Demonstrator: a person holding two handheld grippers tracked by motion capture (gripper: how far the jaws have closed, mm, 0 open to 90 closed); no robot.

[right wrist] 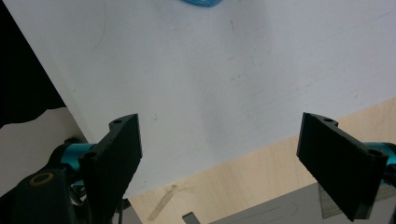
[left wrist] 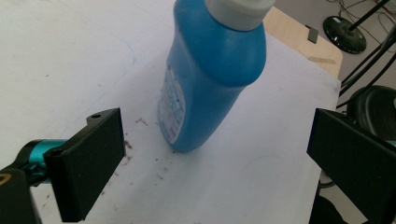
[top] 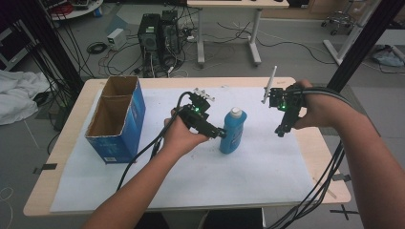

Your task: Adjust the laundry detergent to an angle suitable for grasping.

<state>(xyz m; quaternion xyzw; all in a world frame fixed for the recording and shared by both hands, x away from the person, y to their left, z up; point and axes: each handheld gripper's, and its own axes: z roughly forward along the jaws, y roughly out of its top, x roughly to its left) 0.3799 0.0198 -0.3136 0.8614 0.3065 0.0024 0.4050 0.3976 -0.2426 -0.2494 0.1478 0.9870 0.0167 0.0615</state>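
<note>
Left gripper (top: 220, 133) beside one blue bottle (top: 232, 130)

Left hand-held gripper (top: 220, 133) points level with jaws wide; right hand-held gripper (top: 280, 132) points down, jaws apart.

Black tongs (top: 220, 133), teal fittings, trailing cables

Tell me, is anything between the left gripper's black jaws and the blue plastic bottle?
No. In the left gripper view, just bare white sheet lies between the open left gripper and the blue plastic bottle.
</note>
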